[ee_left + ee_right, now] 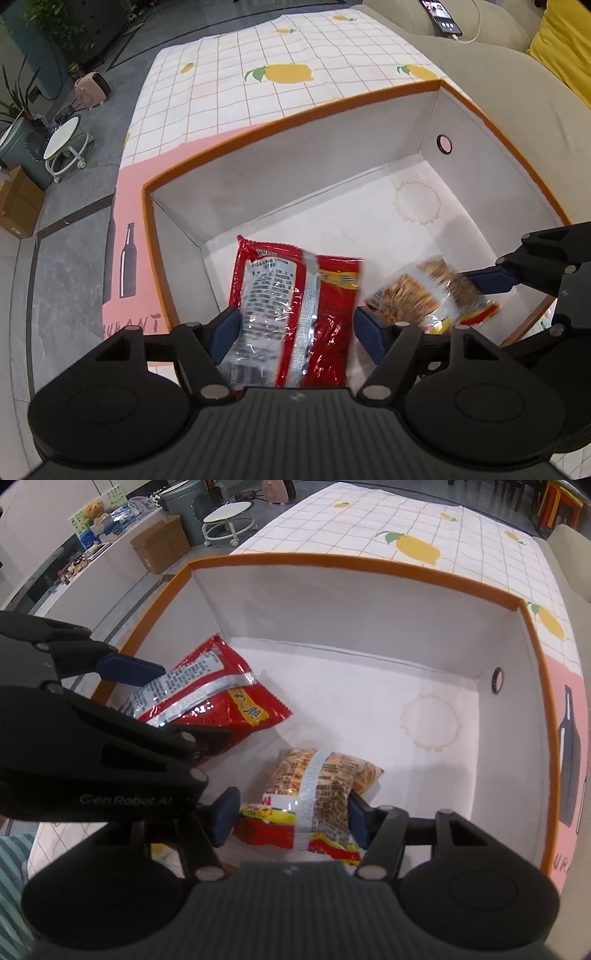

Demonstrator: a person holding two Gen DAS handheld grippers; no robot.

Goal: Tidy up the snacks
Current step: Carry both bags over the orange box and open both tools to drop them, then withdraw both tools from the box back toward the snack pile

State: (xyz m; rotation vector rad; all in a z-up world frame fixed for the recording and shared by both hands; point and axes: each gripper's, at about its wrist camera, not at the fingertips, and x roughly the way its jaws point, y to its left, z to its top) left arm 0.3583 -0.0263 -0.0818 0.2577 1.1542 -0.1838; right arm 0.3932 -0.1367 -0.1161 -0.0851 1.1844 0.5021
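**Two snack packets down in the box, both grippers parted around them**

Left gripper (295, 328): jaws spread wide, blue pads either side of a glossy red foil snack packet with a silver back seam and white printed label (295, 310). Near end of that packet between the pads, far end lying out past the fingertips on the white floor of the open white cardboard box with an orange rim (295, 122). Left pad seemingly just clear of the foil, though hard to be sure at the edge of the view; no firm pinch visible.

Right gripper (291, 816): jaws partly open, a smaller clear-windowed packet of brown snack pieces with a red-and-yellow end (314, 797) between the pads, resting on the box floor and reaching forward beyond the tips. Right pad close against its edge, left pad beside the red end.

Further ahead of both jaws: bare box floor with a faint ring-shaped stain (430, 723). Beyond the far wall, a white grid-patterned tablecloth printed with yellow lemons (277, 62).
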